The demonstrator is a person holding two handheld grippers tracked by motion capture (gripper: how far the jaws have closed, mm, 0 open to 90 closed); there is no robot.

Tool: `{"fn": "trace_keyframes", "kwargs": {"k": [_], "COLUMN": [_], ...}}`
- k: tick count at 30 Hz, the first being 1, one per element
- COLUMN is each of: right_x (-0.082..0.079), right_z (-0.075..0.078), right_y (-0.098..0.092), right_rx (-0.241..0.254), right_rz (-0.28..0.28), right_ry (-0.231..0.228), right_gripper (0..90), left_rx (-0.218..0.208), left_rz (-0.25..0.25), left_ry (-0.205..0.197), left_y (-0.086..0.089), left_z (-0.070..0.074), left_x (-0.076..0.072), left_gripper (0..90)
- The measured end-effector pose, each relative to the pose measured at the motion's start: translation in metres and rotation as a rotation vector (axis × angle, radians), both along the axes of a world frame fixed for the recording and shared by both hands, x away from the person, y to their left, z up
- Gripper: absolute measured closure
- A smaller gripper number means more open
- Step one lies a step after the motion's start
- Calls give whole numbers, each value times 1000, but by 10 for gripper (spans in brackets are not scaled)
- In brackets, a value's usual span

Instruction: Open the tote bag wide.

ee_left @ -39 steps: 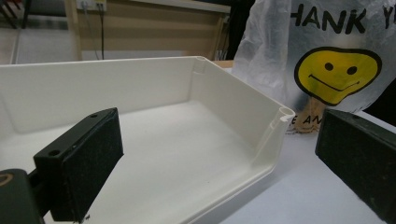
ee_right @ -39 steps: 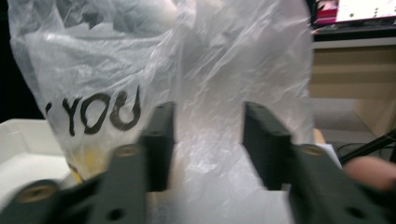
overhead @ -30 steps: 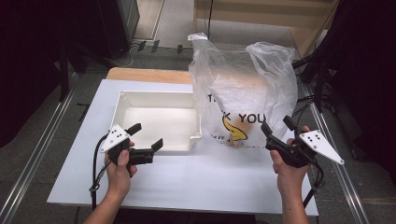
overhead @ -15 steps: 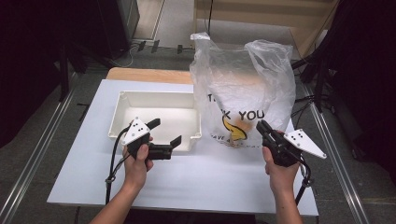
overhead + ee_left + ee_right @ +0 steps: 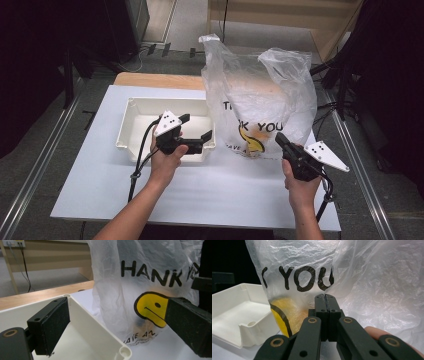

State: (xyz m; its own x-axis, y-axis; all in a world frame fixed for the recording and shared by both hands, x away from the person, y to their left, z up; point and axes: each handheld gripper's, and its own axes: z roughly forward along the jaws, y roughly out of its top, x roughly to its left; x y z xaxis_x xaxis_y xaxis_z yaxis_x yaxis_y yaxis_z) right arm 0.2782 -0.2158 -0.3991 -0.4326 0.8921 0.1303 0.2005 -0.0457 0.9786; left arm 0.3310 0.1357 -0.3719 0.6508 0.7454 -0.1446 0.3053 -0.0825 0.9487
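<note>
Left gripper (image 5: 197, 130): released, jaws wide, just narrowing slightly with nothing between the pads; held over the near right corner of the tray.
Right gripper (image 5: 281, 141): clenched, jaws pressed flat together, empty; tips just beside the bag's near lower face.
Plastic bag (image 5: 260, 100): upright at the table's far right, clear, printed with black letters and a yellow face, something orange inside.
White tray (image 5: 131, 131): left of the bag, just beside it.
Table (image 5: 235, 195): white top.

Whatever's inside the plastic bag (image 5: 260, 115) is just an orange-brown blur through the film, and its printed lettering is partly lost in the folds.
</note>
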Motion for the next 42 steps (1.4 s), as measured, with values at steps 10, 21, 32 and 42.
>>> {"fn": "trace_keyframes", "kwargs": {"k": [10,21,32,42], "right_x": [-1,-2,-6,-14], "right_z": [-4,-10,-2,30], "right_y": [0,-9,-18,-15], "right_rx": [-21,-43,-15,-11], "right_rz": [22,3,-67,-153], "right_ry": [2,2,-25,-104], "right_gripper": [900,900,831,357], "left_rx": [36,12,9,19], "left_rz": [87,3,-76,-115], "left_ry": [5,60,87,110], "left_y": [-28,-33,-38,-43], "left_z": [7,-4,-15,-29], "left_x": [22,26,14,0], "left_gripper": [194,900,900,900]}}
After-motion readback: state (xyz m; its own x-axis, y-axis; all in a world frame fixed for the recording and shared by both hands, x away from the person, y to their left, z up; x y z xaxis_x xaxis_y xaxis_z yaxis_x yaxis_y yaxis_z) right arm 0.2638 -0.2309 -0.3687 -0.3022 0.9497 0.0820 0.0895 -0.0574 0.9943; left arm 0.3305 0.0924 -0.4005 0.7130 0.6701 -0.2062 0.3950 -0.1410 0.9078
